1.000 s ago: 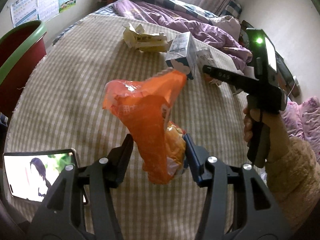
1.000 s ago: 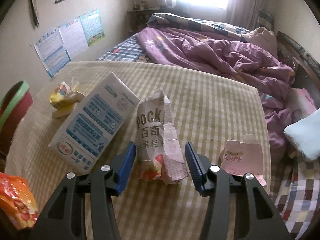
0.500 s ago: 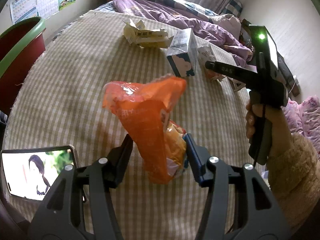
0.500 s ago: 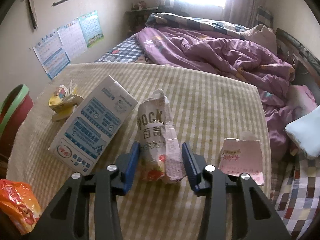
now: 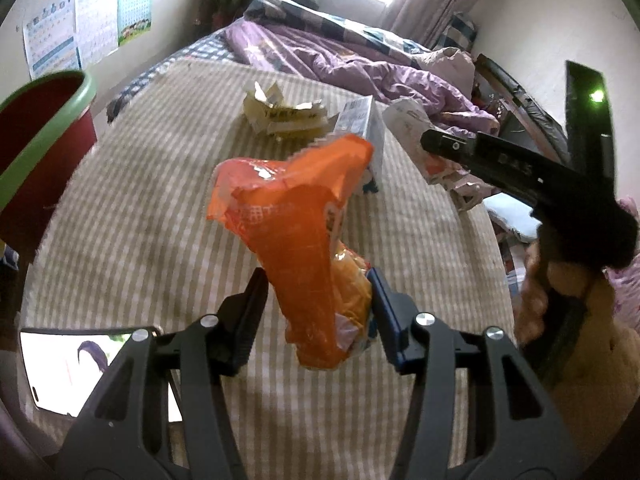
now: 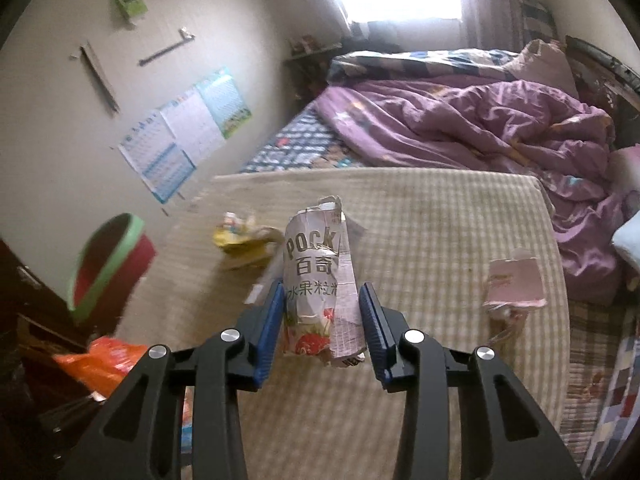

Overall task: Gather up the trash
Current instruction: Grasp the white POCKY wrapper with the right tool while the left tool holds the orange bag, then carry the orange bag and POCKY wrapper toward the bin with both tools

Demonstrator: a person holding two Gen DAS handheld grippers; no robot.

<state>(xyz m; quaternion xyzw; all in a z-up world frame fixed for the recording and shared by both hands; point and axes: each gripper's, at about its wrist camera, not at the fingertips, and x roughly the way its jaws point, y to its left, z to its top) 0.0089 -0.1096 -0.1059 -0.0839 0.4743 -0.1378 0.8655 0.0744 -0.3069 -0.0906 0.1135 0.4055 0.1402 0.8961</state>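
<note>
My left gripper (image 5: 316, 312) is shut on an orange snack bag (image 5: 304, 240) and holds it above the checked tabletop (image 5: 140, 220). My right gripper (image 6: 322, 322) is shut on a crumpled Pocky box (image 6: 320, 276) and holds it lifted off the table. The right gripper also shows at the right of the left wrist view (image 5: 444, 142). The orange bag shows at the lower left of the right wrist view (image 6: 100, 364). A red bin with a green rim (image 5: 36, 136) stands left of the table; it also shows in the right wrist view (image 6: 108, 260).
On the table lie a yellow crumpled wrapper (image 5: 280, 116), a white and blue carton (image 5: 362, 132) and a pink torn box (image 6: 514, 284). A phone with a lit screen (image 5: 72, 368) lies at the near left. A bed with purple bedding (image 6: 480, 120) stands behind.
My right gripper closed on the Pocky box and lifted it off the table, tilting up. The left gripper still holds the orange bag and has shifted slightly.
</note>
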